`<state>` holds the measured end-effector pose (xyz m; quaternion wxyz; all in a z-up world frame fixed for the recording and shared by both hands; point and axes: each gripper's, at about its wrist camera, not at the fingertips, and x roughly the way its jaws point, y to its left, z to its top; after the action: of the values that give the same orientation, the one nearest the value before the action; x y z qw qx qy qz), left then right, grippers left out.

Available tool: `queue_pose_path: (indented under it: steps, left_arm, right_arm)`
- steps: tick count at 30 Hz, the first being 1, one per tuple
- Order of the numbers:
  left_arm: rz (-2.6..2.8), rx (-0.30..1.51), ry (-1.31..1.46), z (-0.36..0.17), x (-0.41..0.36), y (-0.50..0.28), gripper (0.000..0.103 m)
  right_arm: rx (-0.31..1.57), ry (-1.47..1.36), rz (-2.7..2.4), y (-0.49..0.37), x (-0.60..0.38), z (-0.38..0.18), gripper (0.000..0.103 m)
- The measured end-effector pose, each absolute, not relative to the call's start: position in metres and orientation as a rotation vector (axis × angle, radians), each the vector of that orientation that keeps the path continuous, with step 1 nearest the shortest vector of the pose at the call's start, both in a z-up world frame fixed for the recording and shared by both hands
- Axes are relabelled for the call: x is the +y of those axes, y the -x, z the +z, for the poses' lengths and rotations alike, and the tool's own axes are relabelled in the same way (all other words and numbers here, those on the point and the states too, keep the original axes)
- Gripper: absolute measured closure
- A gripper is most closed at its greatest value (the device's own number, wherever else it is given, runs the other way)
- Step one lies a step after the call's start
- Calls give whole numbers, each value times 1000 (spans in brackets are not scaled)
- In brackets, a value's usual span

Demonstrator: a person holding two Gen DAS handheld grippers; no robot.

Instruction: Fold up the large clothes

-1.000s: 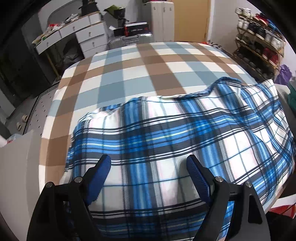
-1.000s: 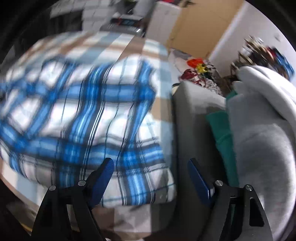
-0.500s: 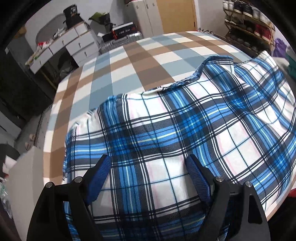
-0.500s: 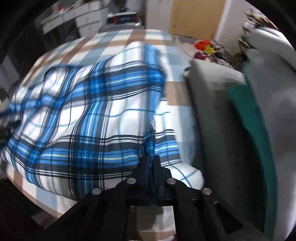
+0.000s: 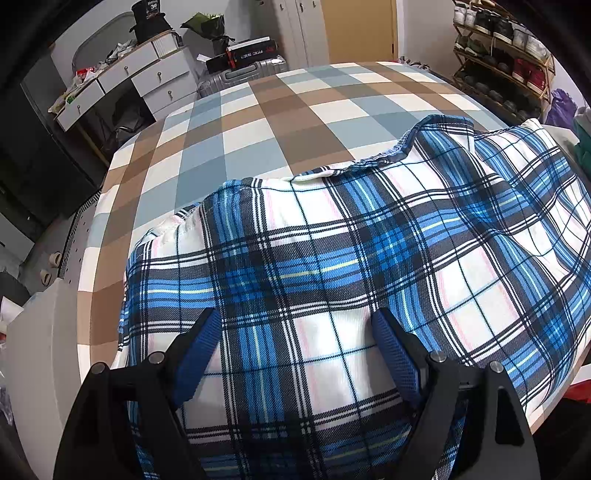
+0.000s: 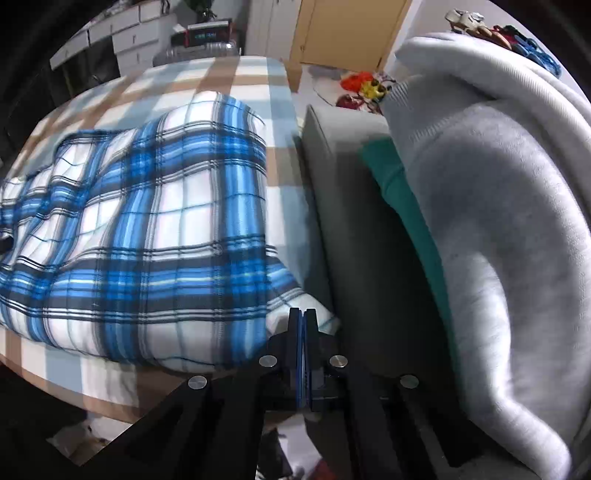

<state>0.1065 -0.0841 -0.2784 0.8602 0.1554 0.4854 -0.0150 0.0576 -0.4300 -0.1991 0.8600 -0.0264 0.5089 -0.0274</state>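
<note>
The blue, white and black plaid flannel garment [image 5: 332, 266] lies spread over the near part of a bed covered in a brown, grey-blue and cream checked sheet [image 5: 280, 122], its far hem rumpled into a wavy ridge and its near edge hanging toward the bed's side. The left gripper [image 5: 295, 354], black with blue ribbed pads, hangs over the near cloth with its jaws wide apart and nothing pressed between them. The right gripper [image 6: 303, 325] has its jaws pressed together at the garment's near right corner [image 6: 295, 299]; a sliver of the white hem seems pinched at the pad tips, though the blur makes that hard to confirm.

Hard against the bed's right side stands a grey upholstered seat [image 6: 343, 206], heaped with a pale grey fleece garment [image 6: 491, 206] and a green folded cloth [image 6: 406, 206] that crowd the right gripper's side. Beyond the bed are a white chest of drawers [image 5: 122, 85], a silver suitcase [image 5: 240, 74], a yellowish wooden door [image 5: 358, 29] and a shoe rack [image 5: 506, 55]. Red and yellow toys [image 6: 362, 88] lie on the floor.
</note>
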Motion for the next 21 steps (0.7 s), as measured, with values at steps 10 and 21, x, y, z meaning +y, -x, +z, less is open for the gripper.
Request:
queue_pose_path:
  steps: [10, 21]
  left_arm:
    - [-27, 1014, -356, -281, -75, -104, 21]
    - [-38, 1030, -350, -281, -53, -110, 17]
  right_arm:
    - [1007, -5, 313, -97, -316, -170, 62]
    - [1158, 42, 191, -145, -326, -195, 62]
